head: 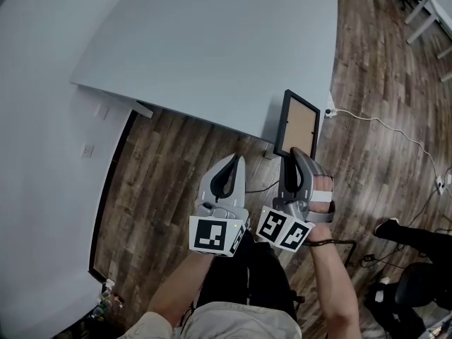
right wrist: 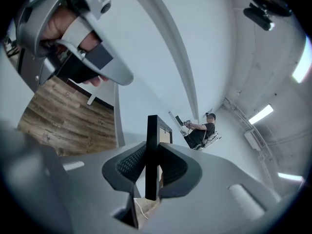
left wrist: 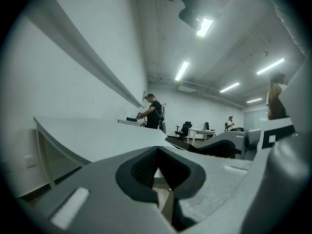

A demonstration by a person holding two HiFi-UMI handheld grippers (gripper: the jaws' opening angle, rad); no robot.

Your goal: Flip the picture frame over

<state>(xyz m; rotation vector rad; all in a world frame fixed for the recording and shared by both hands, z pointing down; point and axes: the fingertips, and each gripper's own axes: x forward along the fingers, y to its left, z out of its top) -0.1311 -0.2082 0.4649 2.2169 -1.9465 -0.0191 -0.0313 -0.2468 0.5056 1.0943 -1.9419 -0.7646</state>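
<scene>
A pale grey tabletop (head: 212, 48) fills the upper middle of the head view; dark wood-plank floor (head: 169, 168) spreads below and right of it; a white cable (head: 381, 122) trails across the floor at right; a black chair (head: 417, 288) sits lower right; strip lights (left wrist: 183, 69) glow overhead.

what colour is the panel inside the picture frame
Tan brown, set in the black rectangular picture frame; shows best in the head view.

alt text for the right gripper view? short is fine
The right gripper is clamped on one edge of a black picture frame, which is seen edge-on and stands upright between the jaws. At upper left, the left gripper is above the wood floor, with a white table behind.
</scene>
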